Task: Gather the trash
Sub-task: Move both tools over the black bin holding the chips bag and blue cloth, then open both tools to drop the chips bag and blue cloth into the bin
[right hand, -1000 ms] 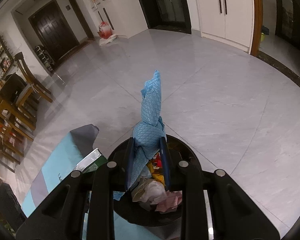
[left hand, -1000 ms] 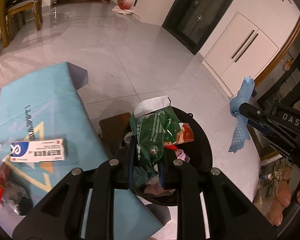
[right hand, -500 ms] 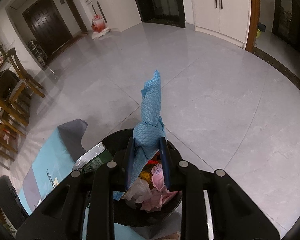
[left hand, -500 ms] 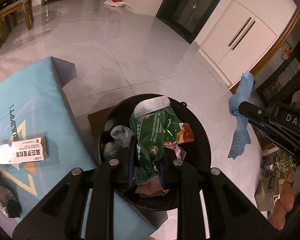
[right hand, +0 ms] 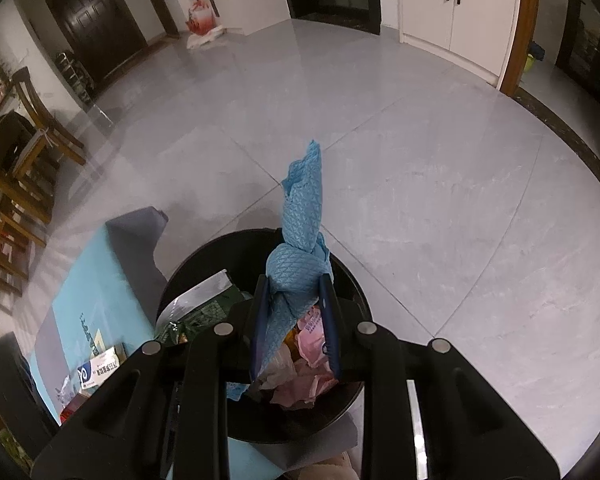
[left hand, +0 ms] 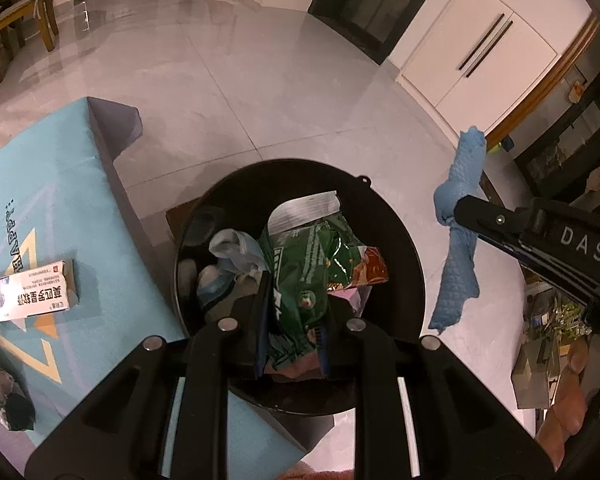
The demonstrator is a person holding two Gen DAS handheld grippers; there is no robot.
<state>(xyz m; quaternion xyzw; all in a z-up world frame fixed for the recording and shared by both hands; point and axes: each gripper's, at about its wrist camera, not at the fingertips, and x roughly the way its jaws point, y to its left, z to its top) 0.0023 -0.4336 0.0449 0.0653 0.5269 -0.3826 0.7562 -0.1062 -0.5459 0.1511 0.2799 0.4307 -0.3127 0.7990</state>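
Left gripper [left hand: 292, 336] clamped on green snack bag [left hand: 312, 264], right gripper [right hand: 296, 320] clamped on blue cloth [right hand: 300, 248], both above half-filled black bin [left hand: 404, 240] directly below; uncollected: medicine box [left hand: 28, 296] on teal mat [left hand: 40, 184], left of left gripper.

Dark crumpled item [left hand: 14, 412] on blue mat [left hand: 40, 184]: cut by frame edge, unidentifiable. Bin [left hand: 400, 232] contents partly hidden behind green packet [left hand: 304, 272].

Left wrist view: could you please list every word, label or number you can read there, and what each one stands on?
"DAS": white letters on the right gripper.
"APP": partial print on the teal mat.
White box: Chinese print, not readable.
Green packet: print too small.
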